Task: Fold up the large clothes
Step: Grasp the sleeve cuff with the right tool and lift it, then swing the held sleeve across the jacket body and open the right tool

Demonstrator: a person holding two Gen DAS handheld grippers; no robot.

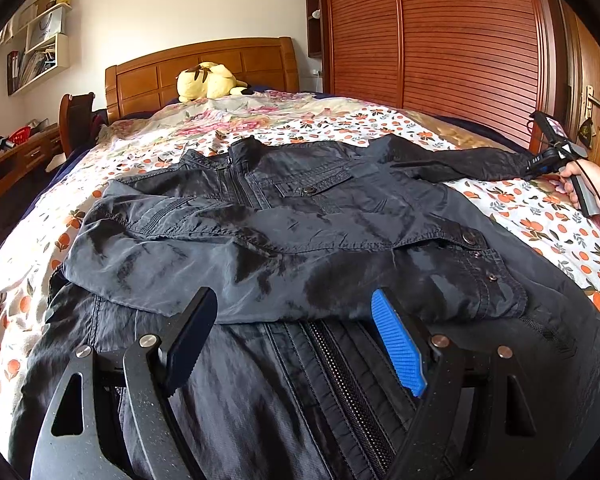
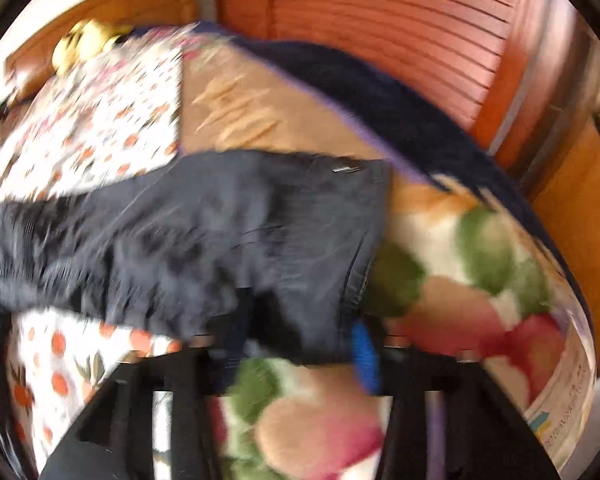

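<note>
The bed (image 1: 532, 216) carries a dark jacket (image 1: 300, 216) spread across its flowered cover, one sleeve folded over the front. Bare cover shows along both sides. The left gripper (image 1: 296, 340) hovers apart above the zipper. The right gripper (image 2: 300, 344) is clamped on the sleeve cuff (image 2: 300, 248) near the bed's edge.

blurry: right tool (image 2: 300, 344) at jacket sleeve (image 2: 204, 232), on bedspread (image 2: 460, 280).

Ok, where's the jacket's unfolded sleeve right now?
In the left wrist view the sleeve stretches toward the bed's right edge, its cuff at the right gripper, near the wardrobe.
</note>
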